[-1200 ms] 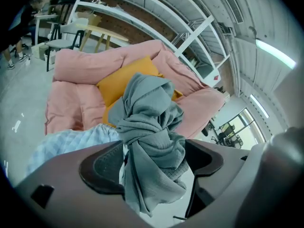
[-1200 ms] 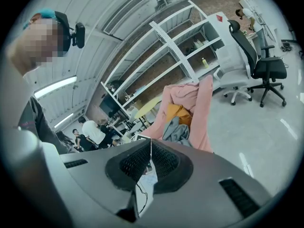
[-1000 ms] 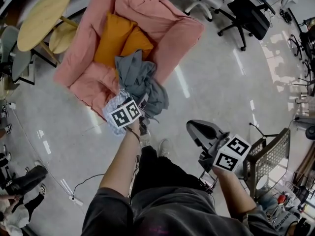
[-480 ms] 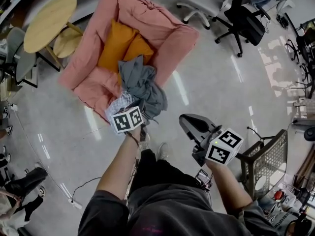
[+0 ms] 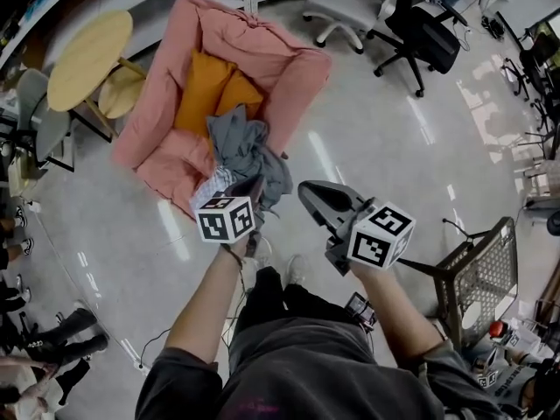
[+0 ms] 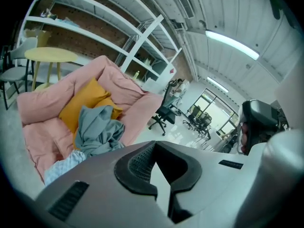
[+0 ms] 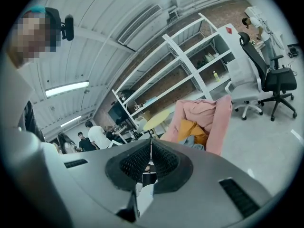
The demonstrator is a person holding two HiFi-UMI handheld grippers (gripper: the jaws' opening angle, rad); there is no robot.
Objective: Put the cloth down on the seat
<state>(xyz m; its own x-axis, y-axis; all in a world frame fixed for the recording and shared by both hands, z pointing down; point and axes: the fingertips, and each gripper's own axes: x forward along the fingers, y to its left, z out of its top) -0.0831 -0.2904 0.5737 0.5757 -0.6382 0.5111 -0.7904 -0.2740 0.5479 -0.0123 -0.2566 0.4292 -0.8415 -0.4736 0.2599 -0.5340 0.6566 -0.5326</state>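
Observation:
A grey cloth lies bunched on the seat of a pink armchair, against two orange cushions. A pale checked cloth hangs over the seat's front edge. My left gripper hovers just in front of the grey cloth, jaws shut with nothing between them. In the left gripper view its closed tips point past the grey cloth. My right gripper is to the right over the floor, also shut and empty, facing the armchair.
A round wooden table and a stool stand left of the armchair. Office chairs are behind it at the right. A wire basket stands at the right. A cable and people's shoes are at the lower left.
My left gripper has drawn back a little from the cloth, which stays on the seat. My right gripper has moved up and left, closer to the armchair.

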